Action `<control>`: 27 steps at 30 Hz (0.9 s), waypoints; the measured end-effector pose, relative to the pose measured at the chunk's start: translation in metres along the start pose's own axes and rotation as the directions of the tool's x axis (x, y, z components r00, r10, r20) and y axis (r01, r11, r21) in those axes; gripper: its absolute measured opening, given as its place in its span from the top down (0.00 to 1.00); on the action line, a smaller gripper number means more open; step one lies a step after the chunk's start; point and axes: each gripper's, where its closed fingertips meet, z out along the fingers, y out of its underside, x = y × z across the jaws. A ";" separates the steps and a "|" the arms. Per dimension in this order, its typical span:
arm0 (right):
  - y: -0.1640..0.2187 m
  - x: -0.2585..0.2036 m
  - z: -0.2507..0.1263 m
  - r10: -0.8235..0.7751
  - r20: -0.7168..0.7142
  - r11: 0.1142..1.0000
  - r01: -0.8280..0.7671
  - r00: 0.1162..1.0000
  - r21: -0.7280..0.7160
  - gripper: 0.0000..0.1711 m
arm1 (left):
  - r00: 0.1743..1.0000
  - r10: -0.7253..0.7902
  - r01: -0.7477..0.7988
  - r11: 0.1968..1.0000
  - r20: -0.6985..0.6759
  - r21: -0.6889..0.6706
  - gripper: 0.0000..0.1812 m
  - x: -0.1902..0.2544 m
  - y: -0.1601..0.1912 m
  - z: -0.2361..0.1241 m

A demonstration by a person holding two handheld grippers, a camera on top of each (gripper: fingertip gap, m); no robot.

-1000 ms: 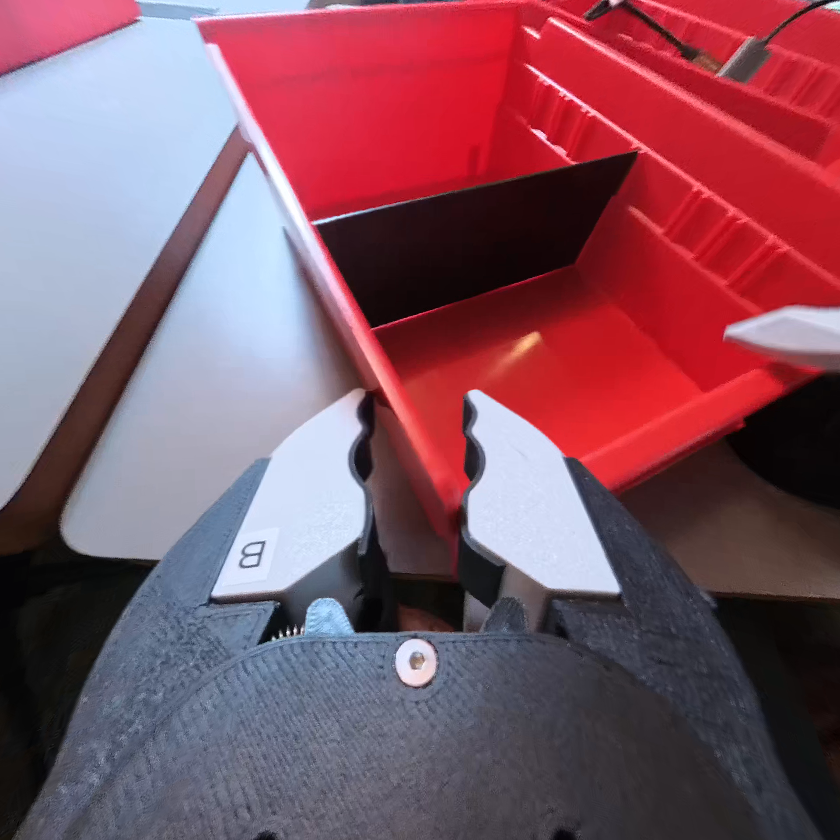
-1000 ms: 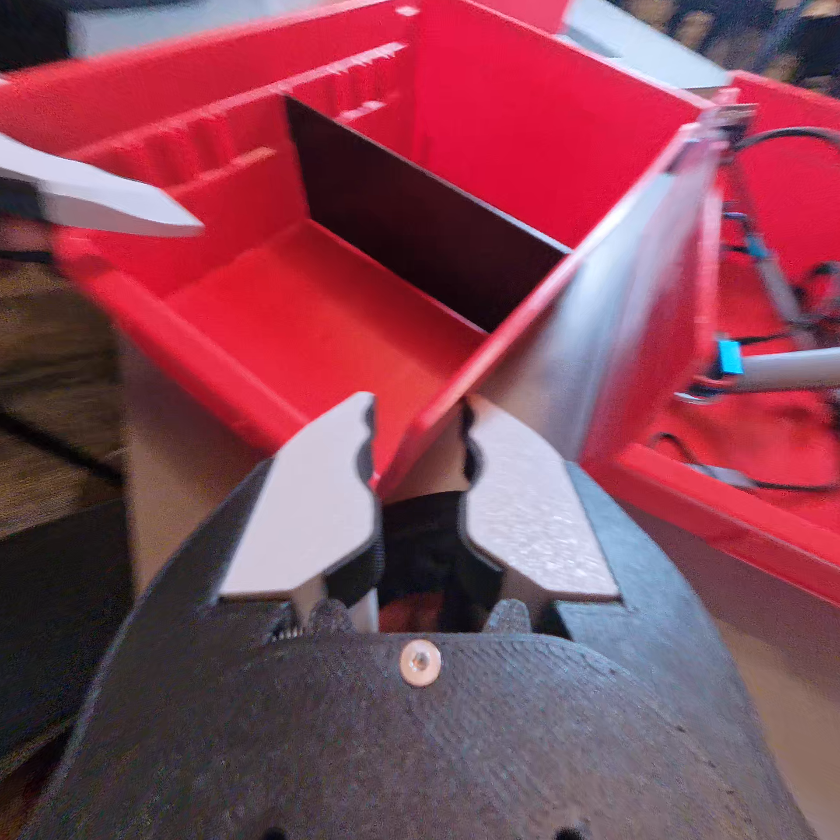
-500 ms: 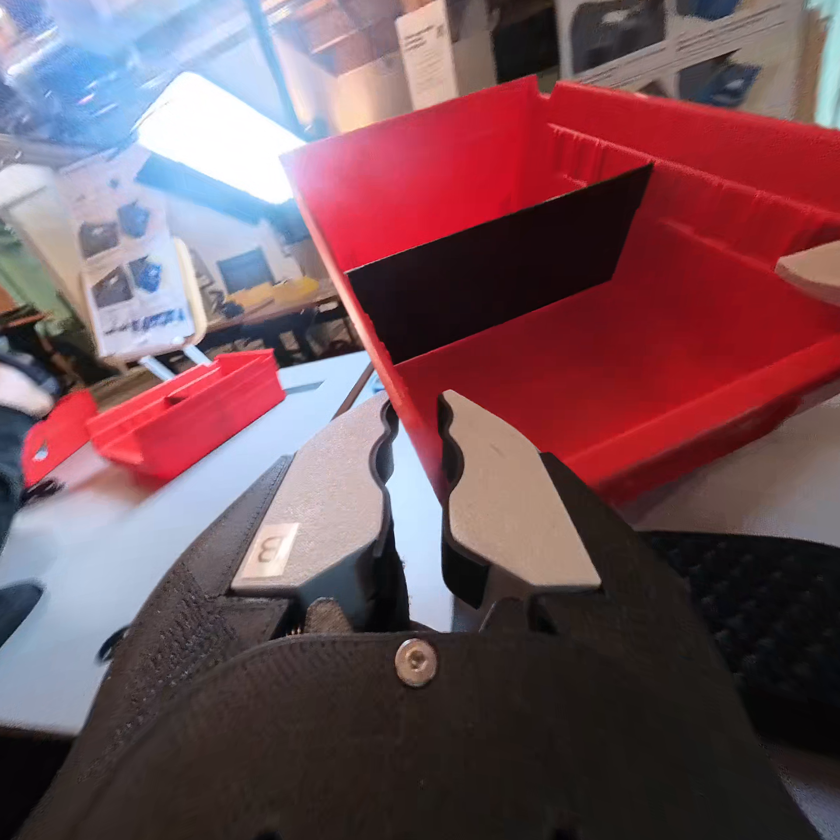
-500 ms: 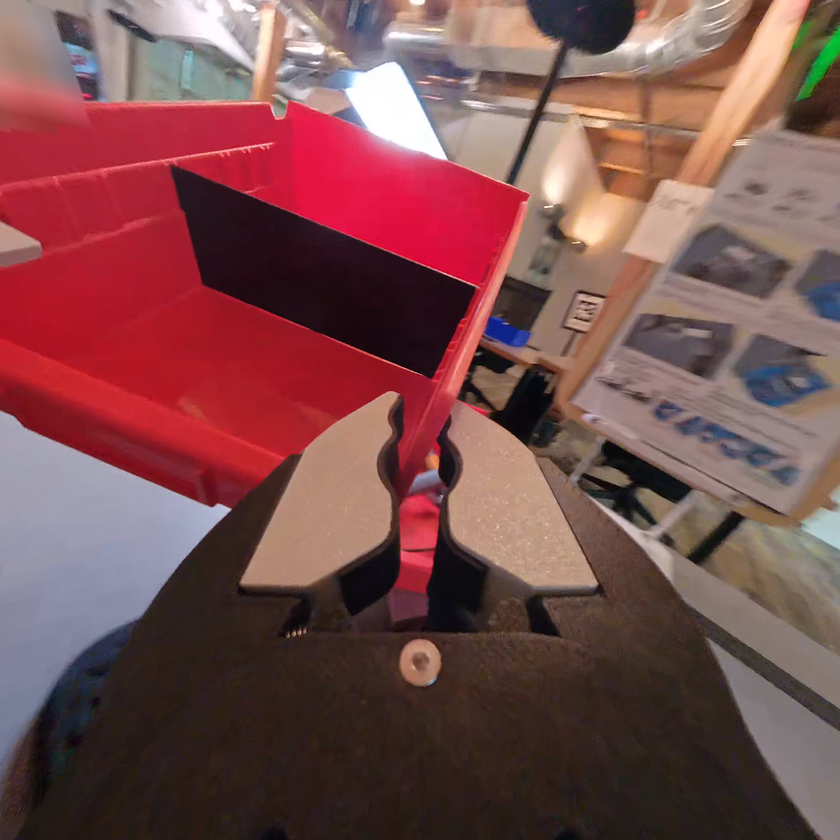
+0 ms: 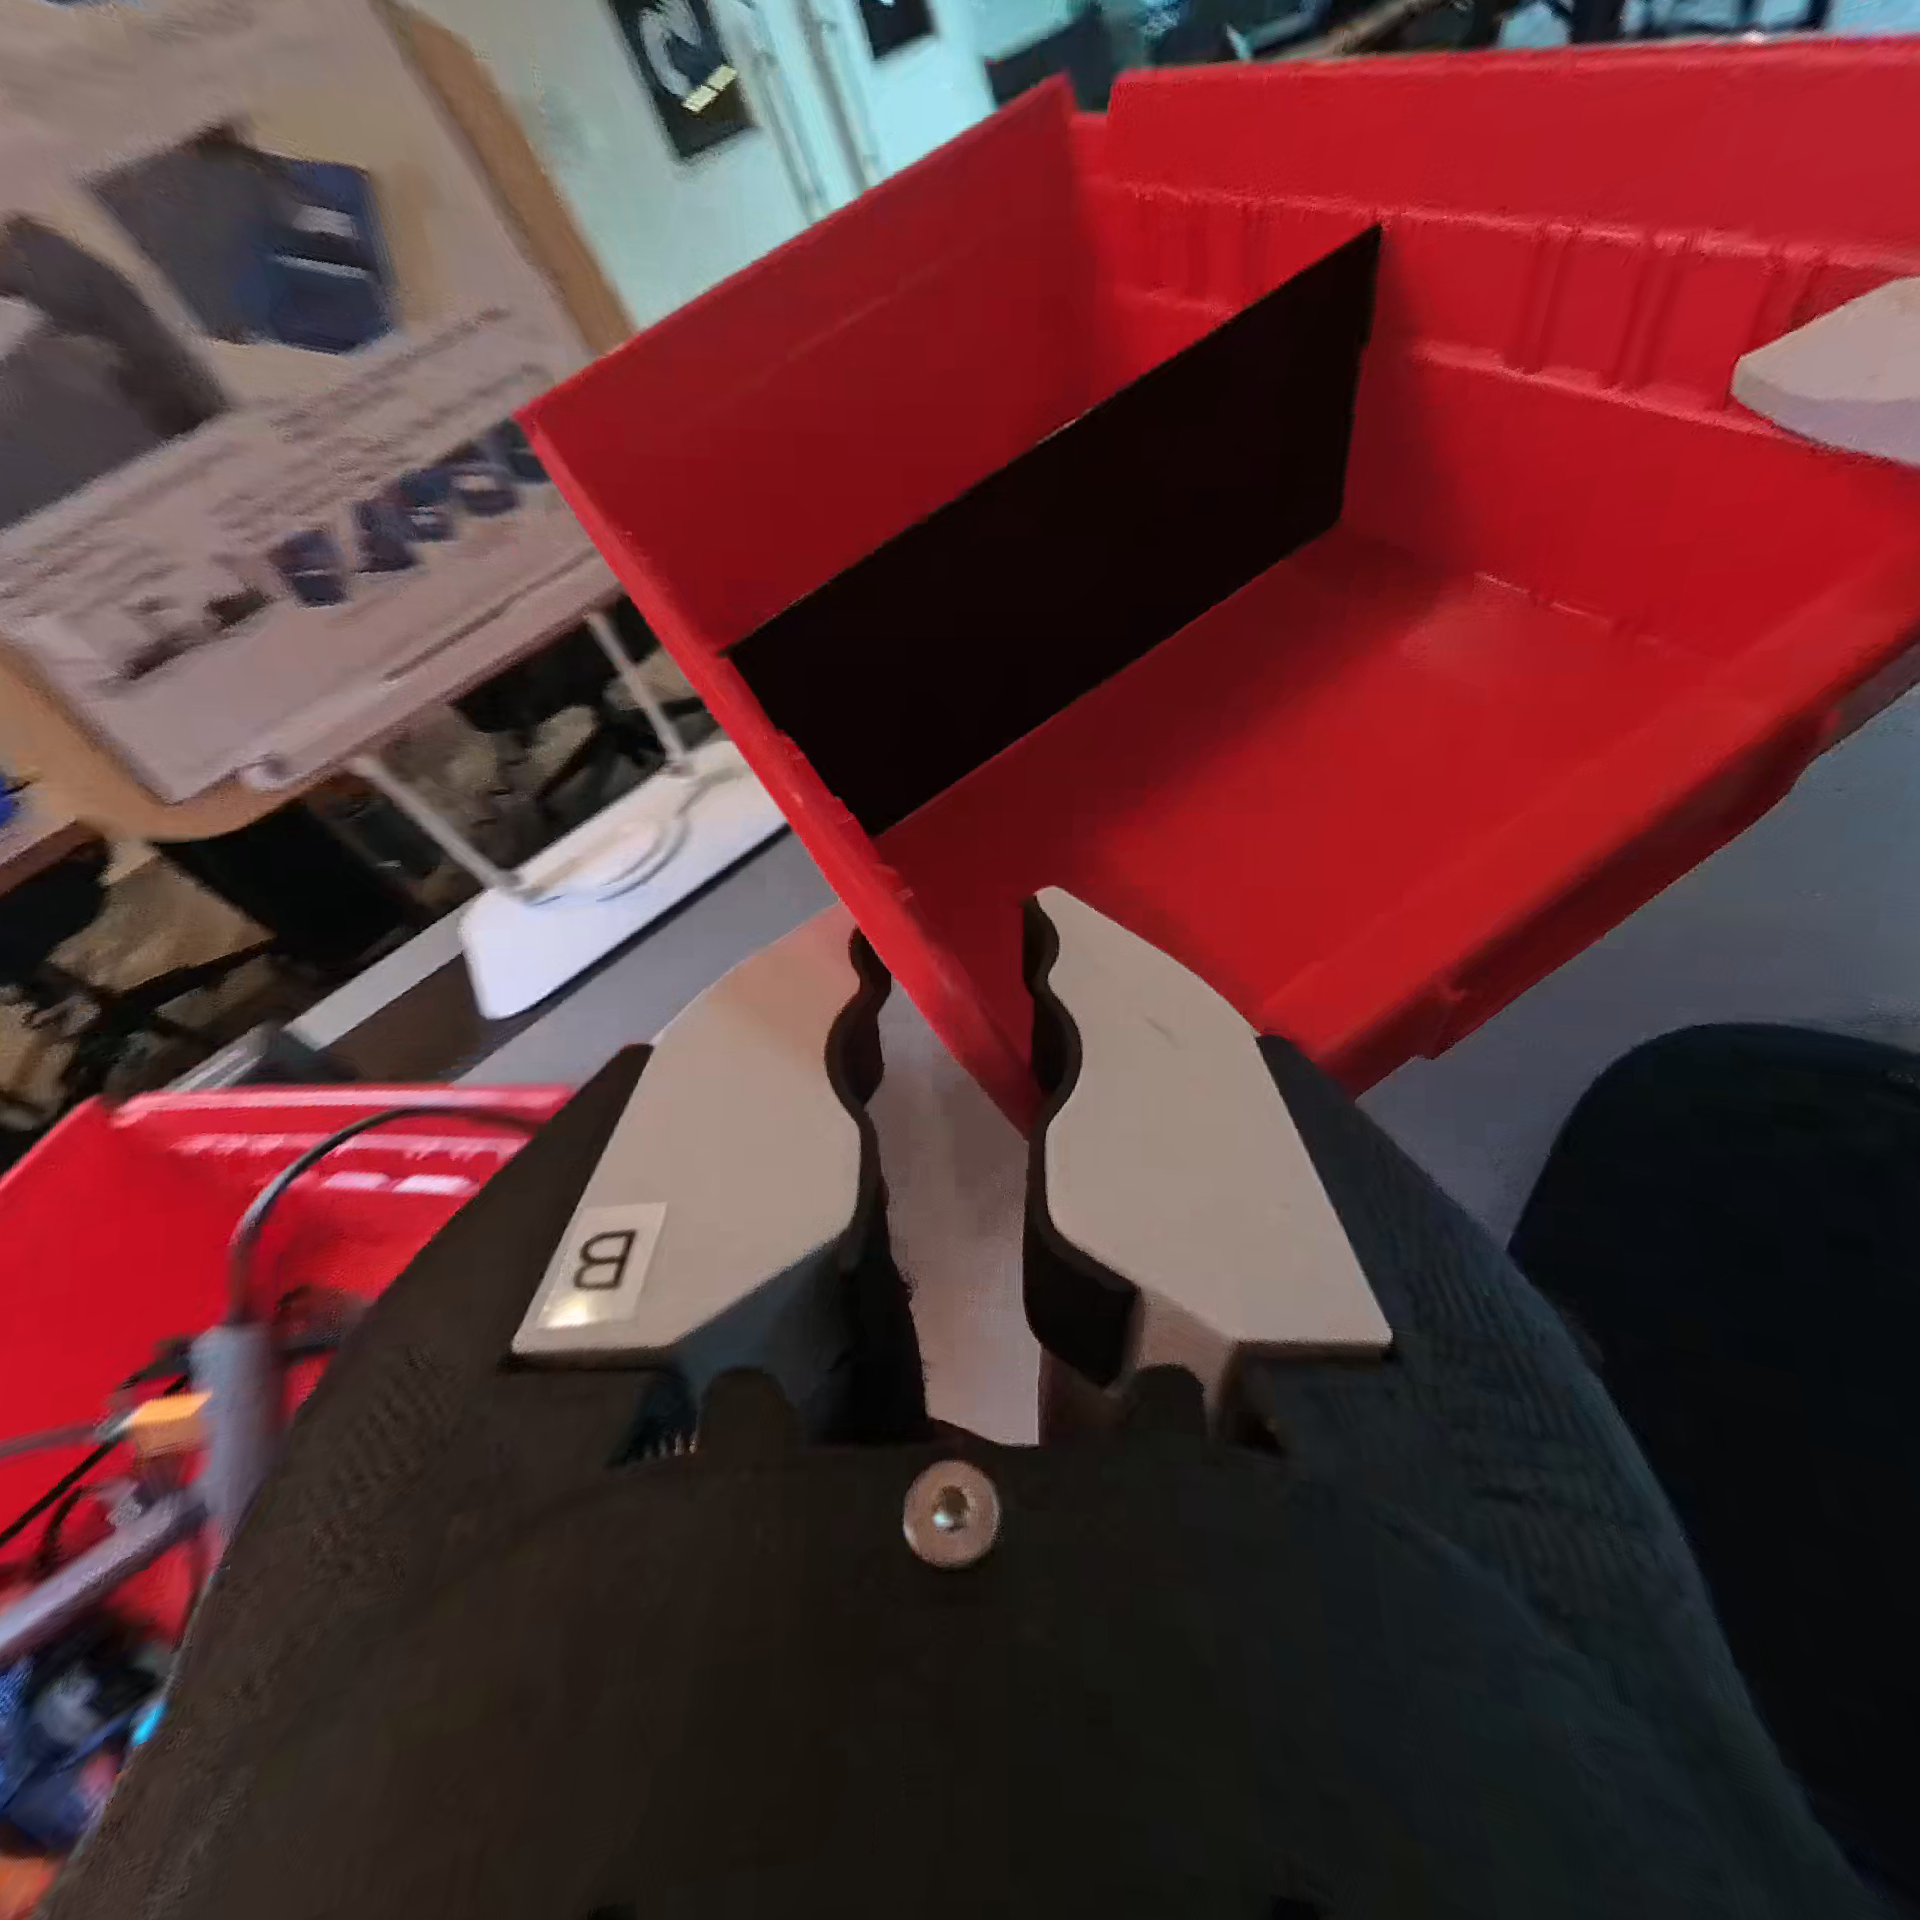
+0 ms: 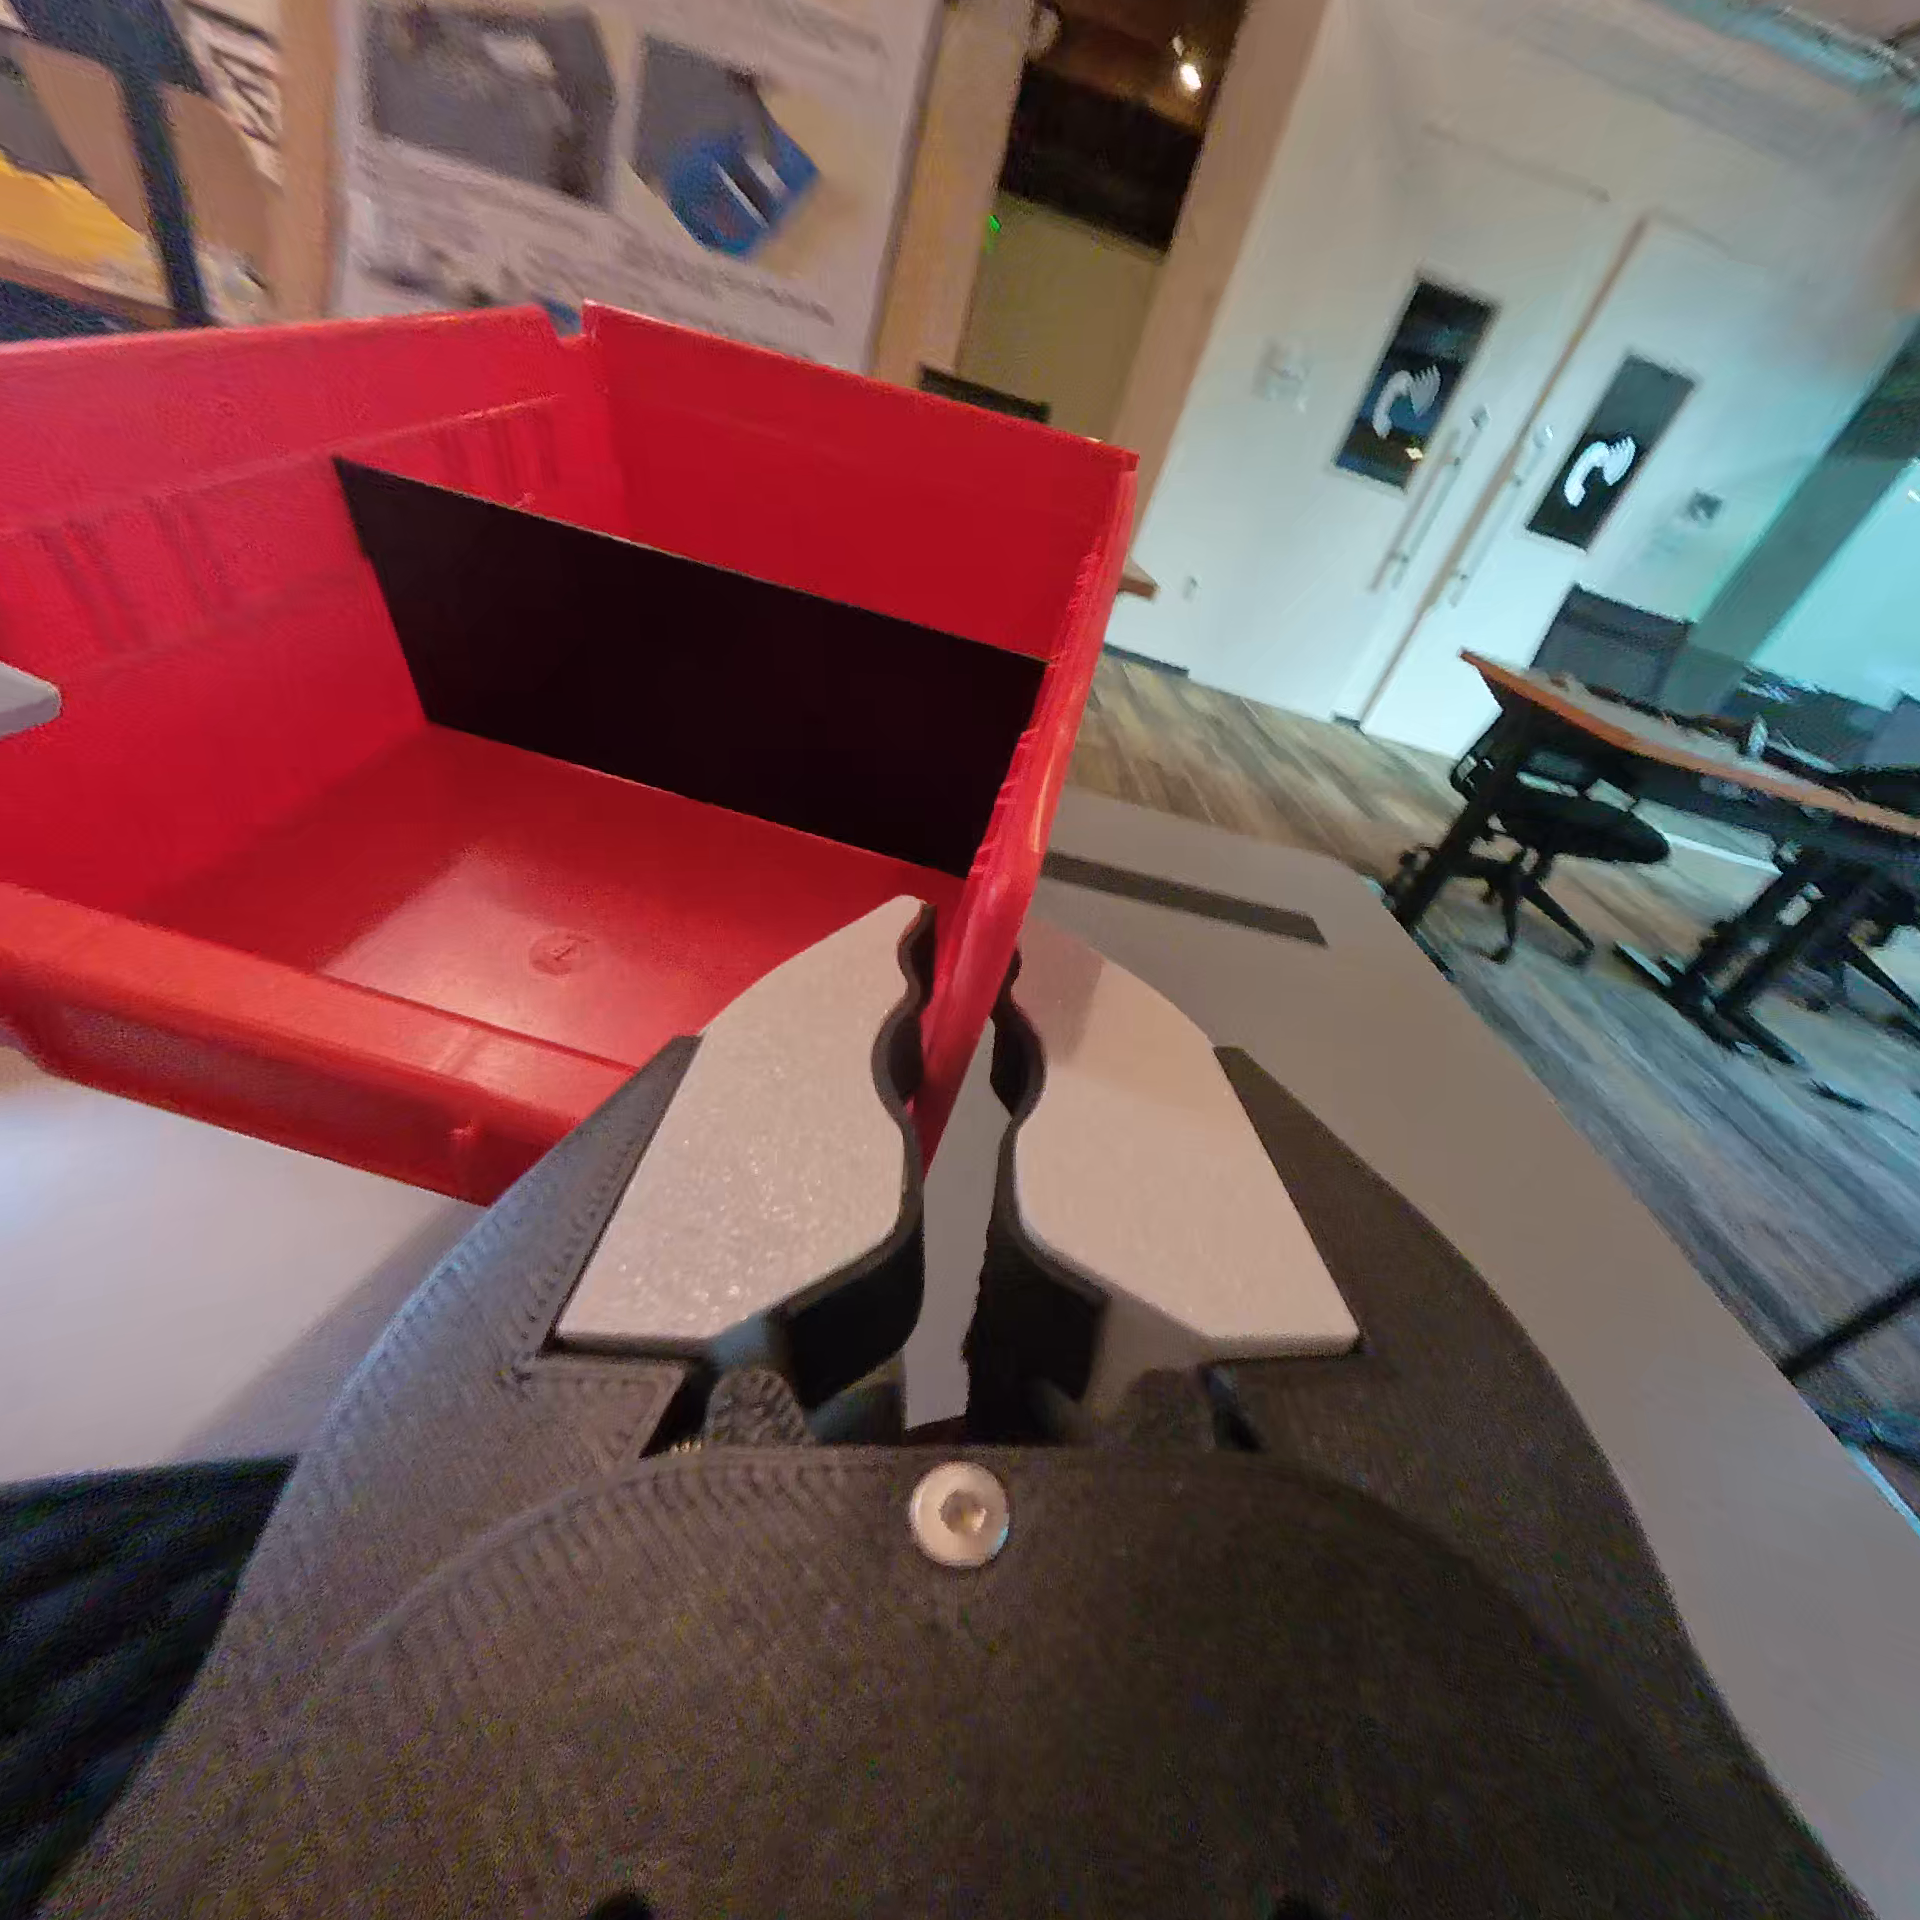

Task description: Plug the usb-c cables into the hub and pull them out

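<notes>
An empty red bin (image 5: pixel 1351 790) with a black divider (image 5: pixel 1039 582) is held up between both grippers. My left gripper (image 5: pixel 951 935) is shut on the bin's left side wall near its front corner. My right gripper (image 6: pixel 971 930) is shut on the right side wall (image 6: pixel 1039 727). Each view shows the other gripper's fingertip across the bin: the right gripper's in the left wrist view (image 5: pixel 1839 384), the left gripper's in the right wrist view (image 6: pixel 21 701). A second red bin (image 5: pixel 125 1195) at lower left holds black cables (image 5: pixel 312 1153) and a grey plug or hub (image 5: pixel 234 1382), blurred.
A grey table (image 6: pixel 1403 1091) lies below the bin. A black rounded object (image 5: pixel 1714 1299) is at lower right. A poster board on a white stand (image 5: pixel 260 416) is behind on the left. Office tables and chairs (image 6: pixel 1662 800) stand to the right. Tip to tip, the grippers are about 20 cm apart.
The empty bin has been lifted off the table and swung round, still held by both grippers. The cable bin, earlier beyond it at the right, now lies at lower left.
</notes>
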 end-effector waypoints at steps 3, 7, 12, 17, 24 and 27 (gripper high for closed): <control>0.038 0.031 0.005 0.001 -0.053 0.997 -0.006 0.999 -0.076 0.95 | 0.996 0.036 -0.040 0.998 -0.080 -0.044 0.86 0.031 0.007 0.040; 0.074 0.056 0.006 0.020 -0.087 0.987 -0.033 0.996 -0.156 0.95 | 0.985 0.050 -0.065 0.994 -0.163 -0.085 0.85 0.062 0.018 0.072; 0.100 0.063 0.011 0.044 -0.090 0.975 -0.062 0.995 -0.211 0.95 | 0.977 0.010 -0.035 0.993 -0.212 -0.115 0.85 0.077 0.031 0.090; 0.114 0.061 0.014 0.055 -0.077 0.969 -0.072 0.995 -0.238 0.95 | 0.968 -0.029 0.002 0.994 -0.249 -0.108 0.84 0.083 0.041 0.095; 0.128 0.062 0.014 0.143 -0.015 0.948 -0.141 0.990 -0.286 0.91 | 0.920 -0.003 -0.065 0.985 -0.393 -0.161 0.77 0.102 0.052 0.082; 0.119 0.073 0.007 0.243 0.006 0.940 -0.234 0.970 -0.248 0.72 | 0.927 0.011 -0.071 0.987 -0.375 -0.147 0.71 0.090 0.047 0.065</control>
